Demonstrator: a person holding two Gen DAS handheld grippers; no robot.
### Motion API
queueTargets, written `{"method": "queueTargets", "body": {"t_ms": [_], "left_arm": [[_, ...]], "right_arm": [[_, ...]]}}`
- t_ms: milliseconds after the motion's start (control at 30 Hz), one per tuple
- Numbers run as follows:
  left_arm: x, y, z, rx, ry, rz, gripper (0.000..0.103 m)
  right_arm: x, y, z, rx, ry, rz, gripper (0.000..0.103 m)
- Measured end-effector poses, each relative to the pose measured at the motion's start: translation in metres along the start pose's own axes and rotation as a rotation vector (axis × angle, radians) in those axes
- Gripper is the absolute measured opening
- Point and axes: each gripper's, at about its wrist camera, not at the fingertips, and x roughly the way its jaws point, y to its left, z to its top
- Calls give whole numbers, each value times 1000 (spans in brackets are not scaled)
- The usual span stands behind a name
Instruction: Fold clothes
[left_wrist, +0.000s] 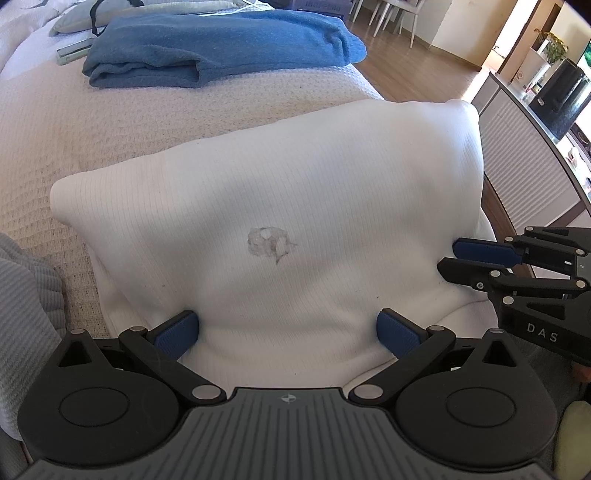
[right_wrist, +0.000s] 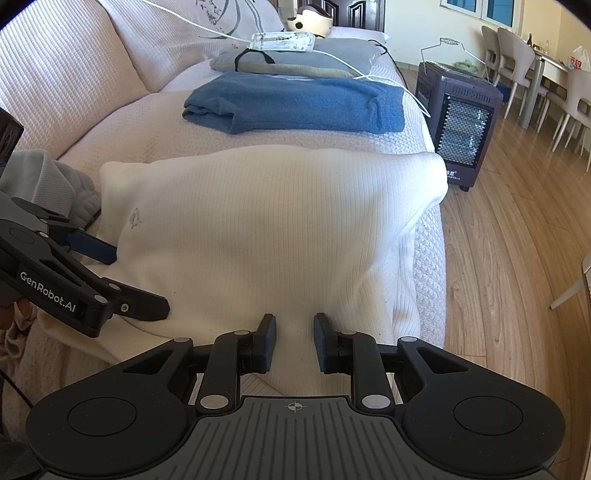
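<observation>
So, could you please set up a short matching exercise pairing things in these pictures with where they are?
Things:
1. white sweater
2. blue towel
3. heater
4. grey cushion

Places:
A. on the wooden floor beside the sofa
B. behind the blue towel, under a power strip
C. nearest the grippers
D. folded, beyond the white sweater

Pairs: 1-C, 2-D, 3-A, 4-B

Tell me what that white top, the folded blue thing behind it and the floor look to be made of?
White top: looks like a fine ribbed knit, matte, perhaps cotton; thin parallel ribs run down it.
Folded blue thing: seems fleece or terry, fuzzy and matte; the exact fabric is unclear.
Floor: wood-look planks with a light sheen; real wood or laminate, cannot tell.
</observation>
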Motion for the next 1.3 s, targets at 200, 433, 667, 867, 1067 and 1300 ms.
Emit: {"method": "queueTargets", "body": {"t_ms": [200, 433, 667, 867, 1067, 1300], "left_arm": [[0, -1, 1, 10, 6, 4, 103], [0, -2, 0, 12, -4, 7, 103], [-1, -3, -3, 12, -13, 9, 103], [0, -3, -2, 12, -15, 8, 103], [-1, -4, -2, 14, -17, 9, 103], [-1, -4, -2, 16, -19, 10, 103]], "right_arm": [[-1, 1, -1, -7, -3, -7, 23], [-1, 2, -1, -6, -4, -7, 23], [-1, 2, -1, -9, -6, -10, 24], [-1, 2, -2, -8, -7, -9, 24], [-1, 2, -2, -8, -7, -7, 24], [-2, 1, -2, -10, -8, -7, 24]]}}
